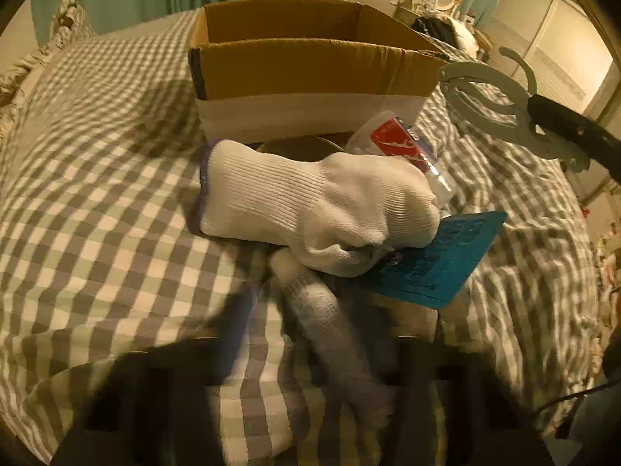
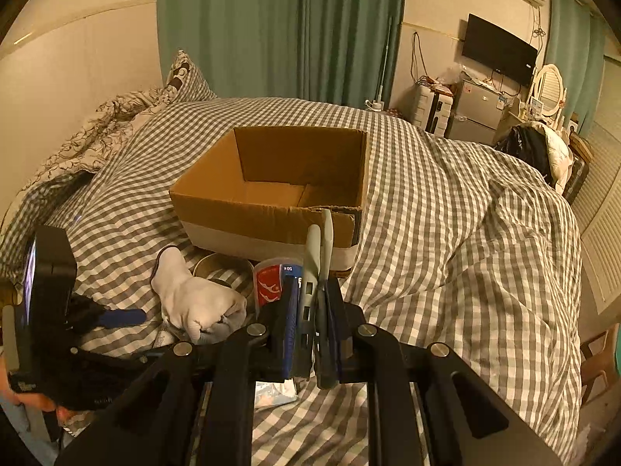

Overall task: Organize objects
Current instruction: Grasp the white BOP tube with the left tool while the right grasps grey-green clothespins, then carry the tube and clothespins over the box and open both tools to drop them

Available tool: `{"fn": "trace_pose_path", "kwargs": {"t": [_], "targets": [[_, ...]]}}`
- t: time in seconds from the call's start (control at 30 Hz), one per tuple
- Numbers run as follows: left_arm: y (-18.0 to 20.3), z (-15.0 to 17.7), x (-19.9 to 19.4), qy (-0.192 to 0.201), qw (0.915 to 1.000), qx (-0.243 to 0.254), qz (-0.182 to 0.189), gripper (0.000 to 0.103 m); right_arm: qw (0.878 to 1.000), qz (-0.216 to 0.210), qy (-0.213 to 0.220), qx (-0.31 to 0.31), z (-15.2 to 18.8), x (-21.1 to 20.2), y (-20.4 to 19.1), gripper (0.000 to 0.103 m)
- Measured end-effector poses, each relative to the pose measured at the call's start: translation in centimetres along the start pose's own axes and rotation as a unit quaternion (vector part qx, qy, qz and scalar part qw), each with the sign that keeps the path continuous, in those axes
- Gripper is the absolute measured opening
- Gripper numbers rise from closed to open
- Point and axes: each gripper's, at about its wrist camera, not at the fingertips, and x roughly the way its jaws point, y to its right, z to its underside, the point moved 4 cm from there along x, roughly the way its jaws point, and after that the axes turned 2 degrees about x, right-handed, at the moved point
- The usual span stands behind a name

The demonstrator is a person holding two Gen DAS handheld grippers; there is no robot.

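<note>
The right gripper point(image 2: 316, 310) has its jaws closed on a grey metal tool point(image 1: 493, 101), held up off the bed point(image 2: 446, 233) just near and right of the open cardboard box point(image 2: 271, 190). On the checked bedcover in front of the box lie a white knit glove point(image 1: 310, 206), a round metal tin point(image 2: 221, 268), a clear plastic cup with a red label point(image 2: 271, 283) and a blue card point(image 1: 438, 256). The left gripper point(image 2: 112, 316) hovers low beside the glove; whether its jaws are wide or narrow cannot be told.
</note>
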Motion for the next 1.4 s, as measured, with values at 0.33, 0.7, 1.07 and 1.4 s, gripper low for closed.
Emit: {"fn": "trace_pose_path", "kwargs": {"t": [0.33, 0.7, 1.07, 1.4], "targets": [[0.1, -1.0, -3.0, 0.041, 0.9985, 0.024, -0.025, 0.000, 1.000, -0.002, 0.015, -0.009, -0.2, -1.6, -0.5, 0.014], [0.2, -0.1, -1.6, -0.015, 0.9999, 0.008, 0.002, 0.009, 1.000, -0.004, 0.022, -0.007, -0.4, -2.0, -0.3, 0.014], [0.9, 0.7, -0.3, -0.012, 0.9988, 0.043, -0.019, 0.018, 1.000, -0.005, 0.018, -0.008, -0.1, -1.9, -0.1, 0.014], [-1.0, -6.5, -11.3, 0.138, 0.9878, 0.039, -0.059, 0.017, 0.998, -0.012, 0.054, -0.021, -3.0, -3.4, -0.2, 0.014]]}}
